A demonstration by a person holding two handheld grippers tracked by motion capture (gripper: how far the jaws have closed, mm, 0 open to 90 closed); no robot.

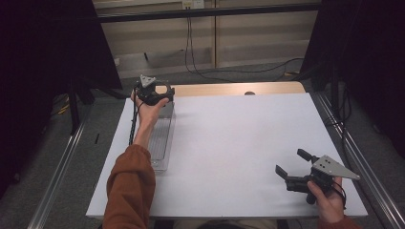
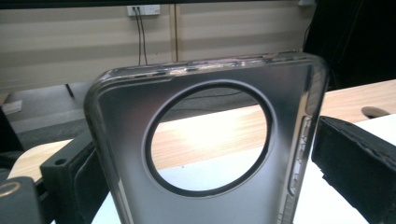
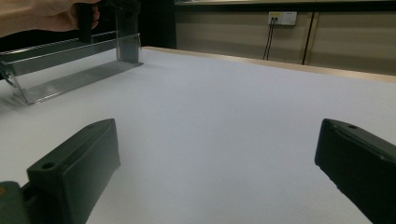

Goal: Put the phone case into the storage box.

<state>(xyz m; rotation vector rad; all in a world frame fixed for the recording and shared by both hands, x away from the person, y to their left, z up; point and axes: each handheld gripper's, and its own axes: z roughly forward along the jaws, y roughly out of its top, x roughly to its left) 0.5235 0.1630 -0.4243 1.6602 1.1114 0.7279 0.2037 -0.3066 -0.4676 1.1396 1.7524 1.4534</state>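
Forearms enter the high view from the bottom edge, and the two hands sit well apart on the white table (image 1: 239, 143). On the left side, an arm in a rust-coloured sleeve (image 1: 129, 186) stretches forward along the table's left edge, wrist extended, the hand wrapped around the left gripper (image 1: 154, 95) near the far left corner. That gripper rides just above the far end of a long clear plastic tray (image 1: 160, 143), which lies lengthwise along the left side of the table. In the left gripper view, a translucent grey phone case (image 2: 205, 154) with a large round camera cut-out stands upright between the two black jaws; the left jaw lies against its edge, while a narrow gap shows beside the right jaw, so whether the case is firmly pinched cannot be told. Through the cut-out the wooden table rim and white surface show. The right gripper (image 1: 293, 167) is held low at the near right corner, the hand gripping its handle from below with the grey three-cornered plate pointing outward to the right; its jaws point left across the table and stand spread wide with nothing between them, as the right gripper view confirms, with bare white surface between the jaws.
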